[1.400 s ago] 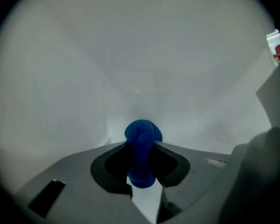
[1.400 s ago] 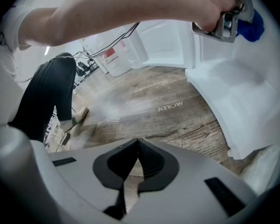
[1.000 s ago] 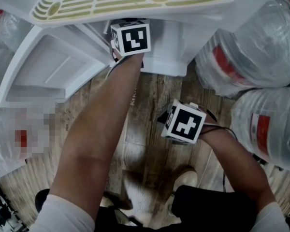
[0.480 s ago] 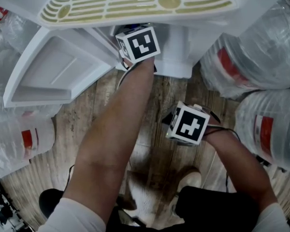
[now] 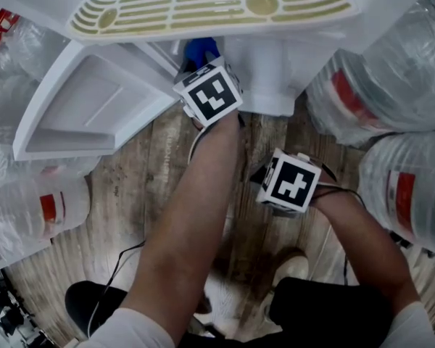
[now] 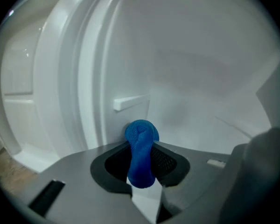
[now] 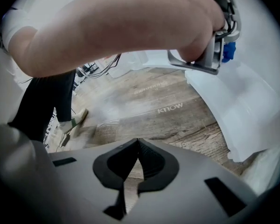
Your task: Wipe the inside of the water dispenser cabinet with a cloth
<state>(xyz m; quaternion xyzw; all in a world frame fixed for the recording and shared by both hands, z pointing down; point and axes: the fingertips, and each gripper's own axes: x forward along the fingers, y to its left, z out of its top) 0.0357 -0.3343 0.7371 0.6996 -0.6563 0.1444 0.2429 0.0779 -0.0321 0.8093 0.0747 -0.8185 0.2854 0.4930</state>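
Cleaning under way: a blue cloth (image 6: pixel 141 141) is pinched between the jaws of the left gripper (image 6: pixel 143 171), and its bunched end is pushed out past the tips at the mouth of the water dispenser cabinet (image 6: pixel 200 73). The cloth is judged soft, light and limp. It is best taken by a thick fold, as here, with enough left beyond the tips that fabric, not the gripper, meets the walls. Inside, a narrow ledge (image 6: pixel 130 102) and the ribbed frame beside it on the left are the edges to be minded. The back and right-hand walls are seen bare, with open room for sweeping. The cabinet door (image 5: pixel 87 111) is swung open at the left over the wooden floor (image 5: pixel 152 187). The right gripper (image 7: pixel 136 169) is held low over the floor, its jaws together with nothing between them. Large water bottles (image 5: pixel 391 71) are crowded at the cabinet's right.
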